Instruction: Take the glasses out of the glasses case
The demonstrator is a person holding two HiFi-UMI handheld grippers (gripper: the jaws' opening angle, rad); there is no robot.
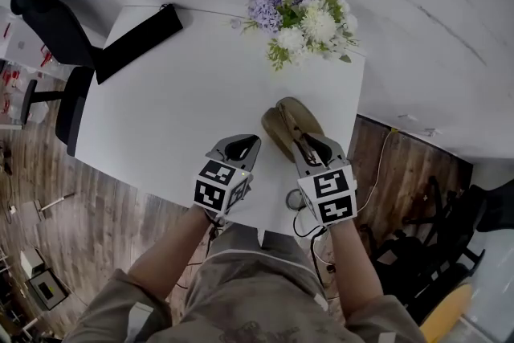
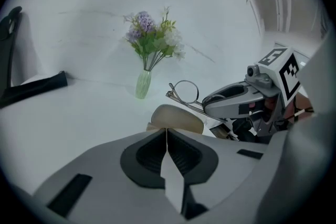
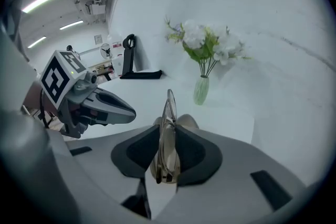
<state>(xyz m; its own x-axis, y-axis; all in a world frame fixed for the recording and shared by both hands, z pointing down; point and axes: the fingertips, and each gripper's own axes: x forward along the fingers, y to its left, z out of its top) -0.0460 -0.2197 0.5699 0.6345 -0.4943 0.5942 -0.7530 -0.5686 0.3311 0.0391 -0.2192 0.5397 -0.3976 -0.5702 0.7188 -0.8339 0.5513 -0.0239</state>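
At the far left a black chair [image 1: 48,20] stands on the wood floor [image 1: 96,205], its back cut off by the picture's edge. Just right of it, a flat black pouch [image 1: 138,40] lies on the far left corner of the white table [image 1: 161,108], partly over the edge. The tabletop is bare through its middle. A white wall runs behind the table. At the far side, right of centre, stands a bunch of purple and white flowers [image 1: 301,16]. From above, the blooms cover the green vase [image 2: 143,84], which we see only from the gripper views.

At the near edge our left gripper [image 1: 245,144] hangs above the table, jaws pressed together with nothing between them. Right of it the tan case [image 1: 283,124] lies on the table near the right edge. Our right gripper [image 1: 317,147] is over the case's near end, its jaws narrowed onto the glasses [image 3: 168,113], which it grips edge-on. One round lens sticks out past the jaw tips, raised above the case and apart from it. Right of the table a pale cable [image 1: 379,165] trails over the floor, and dark shapes beyond it are too dim for us to name.

From above, the right gripper hides the glasses, and no view shows us the inside of the case.
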